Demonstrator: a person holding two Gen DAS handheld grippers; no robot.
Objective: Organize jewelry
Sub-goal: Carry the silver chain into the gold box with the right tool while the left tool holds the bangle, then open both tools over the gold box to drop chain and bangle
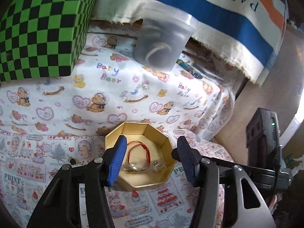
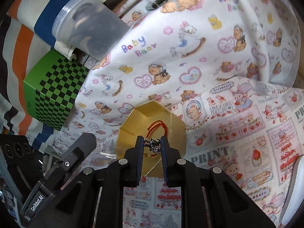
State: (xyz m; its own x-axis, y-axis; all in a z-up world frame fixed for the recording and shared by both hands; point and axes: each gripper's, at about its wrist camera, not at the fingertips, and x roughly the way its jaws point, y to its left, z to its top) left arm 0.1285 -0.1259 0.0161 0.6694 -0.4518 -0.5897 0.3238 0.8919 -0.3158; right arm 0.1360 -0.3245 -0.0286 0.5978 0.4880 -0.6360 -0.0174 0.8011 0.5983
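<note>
A gold octagonal box [image 1: 152, 131] sits open on the printed cloth, also in the right wrist view [image 2: 133, 133]. Inside lie a red cord bracelet [image 1: 139, 148] and small clear-bagged pieces [image 1: 157, 165]. My left gripper [image 1: 152, 161] is open, its blue-padded fingers straddling the box just above it. My right gripper [image 2: 152, 146] is shut on a small dark silver jewelry piece [image 2: 153, 144] and holds it over the box, with the red cord [image 2: 157, 126] beyond it.
A green checkered box [image 1: 41, 30] stands at the back left. A translucent plastic jar [image 1: 163, 43] lies on its side against a striped PARIS bag [image 1: 228, 9]. A small dark metal object [image 2: 157, 2] lies on the bear-print cloth.
</note>
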